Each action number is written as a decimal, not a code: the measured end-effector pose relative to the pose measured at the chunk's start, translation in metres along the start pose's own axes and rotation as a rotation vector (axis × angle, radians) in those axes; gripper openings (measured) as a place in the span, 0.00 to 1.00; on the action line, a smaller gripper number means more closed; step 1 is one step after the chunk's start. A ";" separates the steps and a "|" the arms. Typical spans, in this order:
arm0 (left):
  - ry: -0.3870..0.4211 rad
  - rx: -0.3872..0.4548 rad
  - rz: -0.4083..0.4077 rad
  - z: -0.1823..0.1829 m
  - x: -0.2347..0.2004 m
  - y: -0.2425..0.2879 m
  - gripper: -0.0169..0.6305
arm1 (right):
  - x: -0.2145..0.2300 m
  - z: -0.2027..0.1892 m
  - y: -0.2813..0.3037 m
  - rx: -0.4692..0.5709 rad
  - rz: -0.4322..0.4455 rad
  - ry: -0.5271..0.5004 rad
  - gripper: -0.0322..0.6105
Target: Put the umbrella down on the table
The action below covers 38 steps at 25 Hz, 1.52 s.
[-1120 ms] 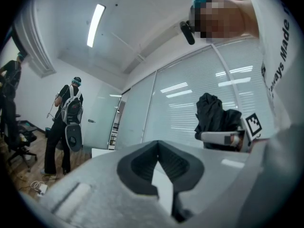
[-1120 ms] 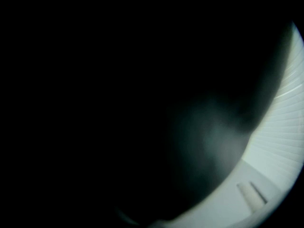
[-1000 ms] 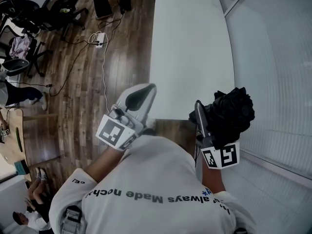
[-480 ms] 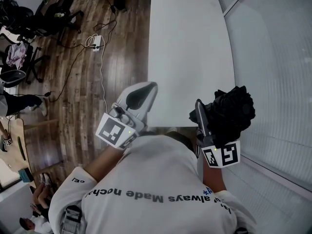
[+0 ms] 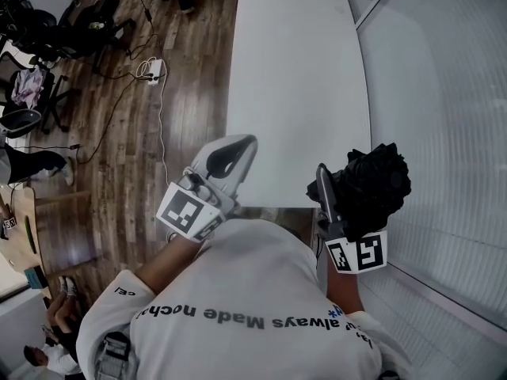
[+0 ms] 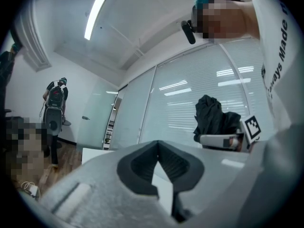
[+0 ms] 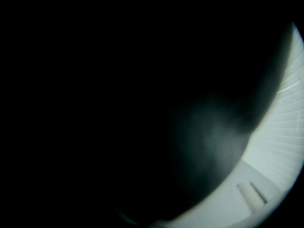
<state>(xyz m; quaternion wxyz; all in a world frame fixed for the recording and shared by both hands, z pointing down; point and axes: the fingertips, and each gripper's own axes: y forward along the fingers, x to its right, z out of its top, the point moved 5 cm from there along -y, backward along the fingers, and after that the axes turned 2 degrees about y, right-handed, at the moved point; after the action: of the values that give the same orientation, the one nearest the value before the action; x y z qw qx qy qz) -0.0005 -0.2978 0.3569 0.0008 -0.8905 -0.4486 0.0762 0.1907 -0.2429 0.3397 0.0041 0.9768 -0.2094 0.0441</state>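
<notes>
At the near end of the white table (image 5: 297, 70), we've got one umbrella (image 5: 371, 182). It's black, folded down into a crumpled bundle of fabric with loose folds sticking up. It's not on the table: it sits in the right gripper (image 5: 341, 190), in the air just off the table's near right corner, next to the glass wall with blinds (image 5: 444, 133).

The left gripper view shows the same bundle (image 6: 213, 118) from the side, perched on a pale jaw of the right gripper (image 6: 222, 140), above tabletop level.

Right jaws: pinching the umbrella, set wide around the bundle. Left gripper (image 5: 245, 142): jaws pressed together at the tips, with nothing between them. Its own view (image 6: 158, 144) shows the dark pads meeting at the top, with only a sliver of table edge visible through the gap below.

Counts:
- 1 umbrella
- 2 grippers
- 1 table
- 1 marker cube per gripper, left (image 5: 188, 214) and right (image 5: 356, 253)
- 1 power strip (image 5: 153, 68) on the wood floor (image 5: 135, 157), with cables running off it

Hidden or hard to read:
- The right gripper view is almost entirely black. The umbrella fabric (image 7: 118, 103) fills the lens, so no jaws are visible there, just a strip of blinds (image 7: 285, 122) at the right edge.
- We can't make out the umbrella's handle or shaft in any view.
- In the head view only one right jaw shows, and the far one is under the fabric.
- Our own torso cuts off both forearms.
</notes>
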 end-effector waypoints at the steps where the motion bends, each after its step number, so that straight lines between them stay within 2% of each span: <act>1: -0.001 -0.001 -0.002 -0.002 0.004 0.004 0.03 | 0.005 0.000 -0.004 -0.001 -0.001 0.000 0.43; 5: 0.009 -0.005 -0.009 -0.016 0.018 0.019 0.03 | 0.024 -0.010 -0.016 -0.008 -0.004 0.003 0.43; 9: 0.012 -0.014 -0.012 -0.005 0.025 0.017 0.03 | 0.027 -0.017 -0.017 -0.073 -0.002 0.036 0.43; 12: 0.015 -0.019 -0.008 -0.003 0.029 0.019 0.03 | 0.049 -0.057 -0.013 -0.201 -0.020 0.096 0.43; 19: 0.028 -0.025 0.006 -0.005 0.034 0.011 0.03 | 0.078 -0.139 0.020 -0.520 -0.020 0.087 0.42; 28: 0.026 -0.041 0.025 -0.015 0.026 0.005 0.03 | 0.114 -0.280 0.059 -0.907 -0.020 0.153 0.42; 38: 0.016 -0.051 0.055 -0.020 0.010 0.004 0.03 | 0.132 -0.375 0.086 -1.232 -0.048 0.151 0.42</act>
<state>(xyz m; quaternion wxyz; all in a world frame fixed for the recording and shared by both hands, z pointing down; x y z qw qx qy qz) 0.0116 -0.2906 0.3749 -0.0206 -0.9028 -0.4258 0.0574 0.2440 -0.3652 0.7241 0.5830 0.7936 -0.1734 -0.0161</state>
